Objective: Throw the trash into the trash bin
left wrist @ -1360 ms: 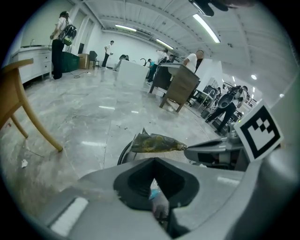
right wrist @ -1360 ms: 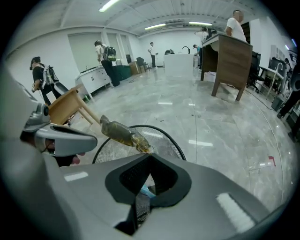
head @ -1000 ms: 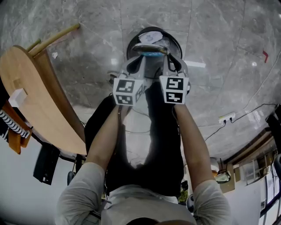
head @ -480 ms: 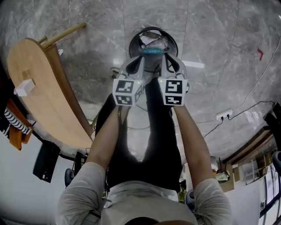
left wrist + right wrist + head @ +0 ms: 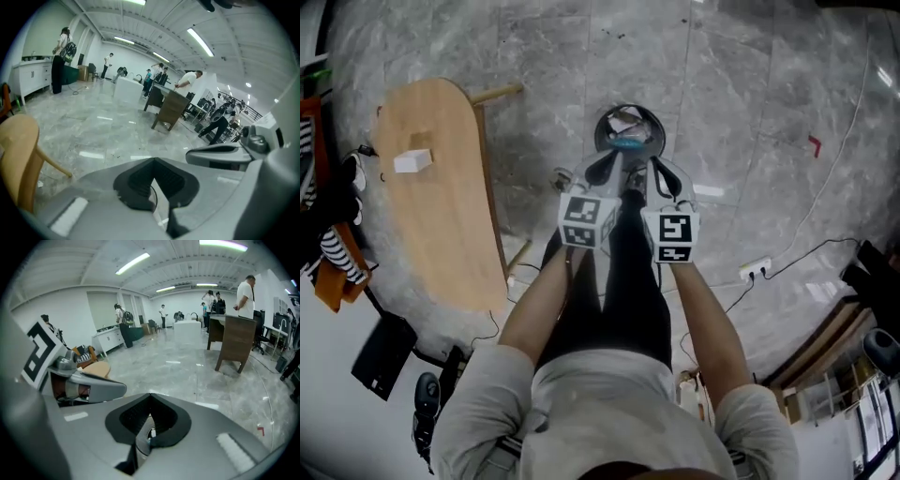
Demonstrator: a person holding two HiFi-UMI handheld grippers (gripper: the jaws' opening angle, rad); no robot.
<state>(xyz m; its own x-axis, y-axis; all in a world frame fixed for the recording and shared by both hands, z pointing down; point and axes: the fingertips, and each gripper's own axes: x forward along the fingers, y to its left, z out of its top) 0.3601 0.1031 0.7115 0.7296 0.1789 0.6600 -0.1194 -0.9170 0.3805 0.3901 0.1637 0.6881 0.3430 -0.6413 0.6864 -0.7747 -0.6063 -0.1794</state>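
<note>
Trash bin (image 5: pixel 599 129): round, dark, standing on the grey marble floor (image 5: pixel 750 112) directly beyond both gripper tips in the head view. Contents observed: a crumpled white piece of trash (image 5: pixel 624 120) toward the far side and a teal-edged item (image 5: pixel 629 144) lying against the near rim; what lies deeper in the bin cannot be made out. Both pieces are inside the bin and neither is in contact with a gripper. Left gripper (image 5: pixel 154 160): pads meet at the tips, with nothing between them. Right gripper (image 5: pixel 150 395): jaws have just drawn together, tips touching, nothing held; part of the bin shows through the small gap beneath its pads. The two grippers are side by side above the near edge of the bin. Markings: the left marker cube (image 5: pixel 589 221) and the right marker cube (image 5: pixel 672 236) each bear black-and-white square patterns. To the left stands a wooden table (image 5: pixel 441 234), with one small white block (image 5: pixel 412 161) on its top. A white power strip (image 5: pixel 757 270) lies on the floor to the right.
</note>
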